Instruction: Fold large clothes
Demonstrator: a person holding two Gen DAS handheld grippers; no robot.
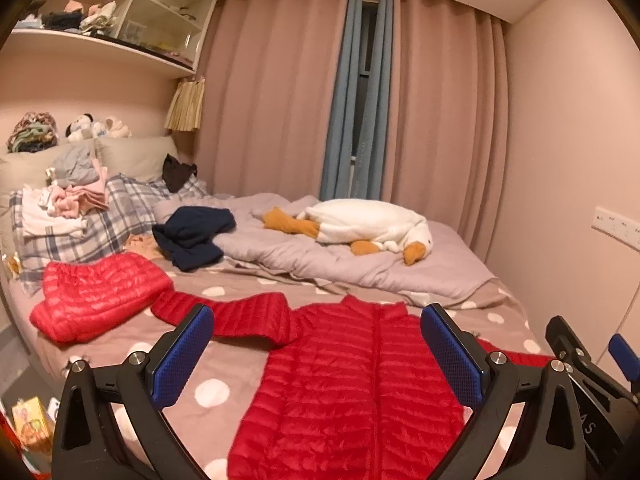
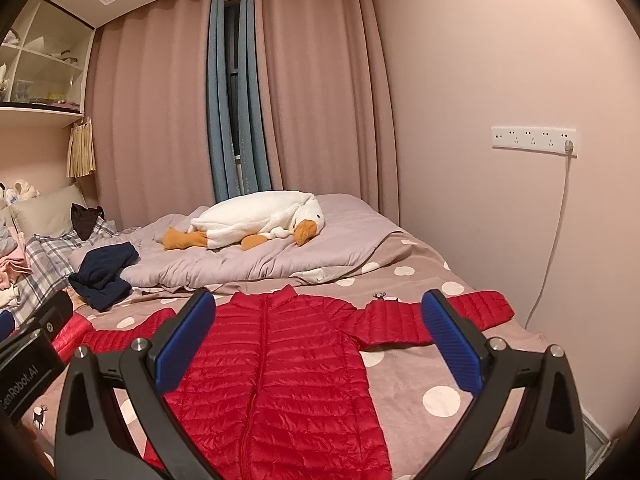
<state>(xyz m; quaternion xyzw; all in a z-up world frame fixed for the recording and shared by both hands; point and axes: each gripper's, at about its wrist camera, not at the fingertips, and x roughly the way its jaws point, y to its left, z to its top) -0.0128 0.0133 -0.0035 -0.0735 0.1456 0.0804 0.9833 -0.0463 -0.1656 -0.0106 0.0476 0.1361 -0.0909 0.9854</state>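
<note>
Plush goose [image 2: 256, 220] on lilac duvet [image 2: 320, 252], pink curtains [image 2: 320, 100], wall sockets [image 2: 534, 141]

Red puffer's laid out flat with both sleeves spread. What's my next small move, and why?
Probably lower the right hand-held gripper onto the right sleeve cuff to fold it inward. The red puffer jacket lies flat and zipped, both sleeves out, and both hand-held grippers are open and empty.

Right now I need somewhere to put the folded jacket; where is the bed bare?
Bare dotted sheet lies below the spread red jacket's wall-side sleeve. Crowded: second red jacket, navy garment, clothes pile, plush goose on the duvet.
</note>
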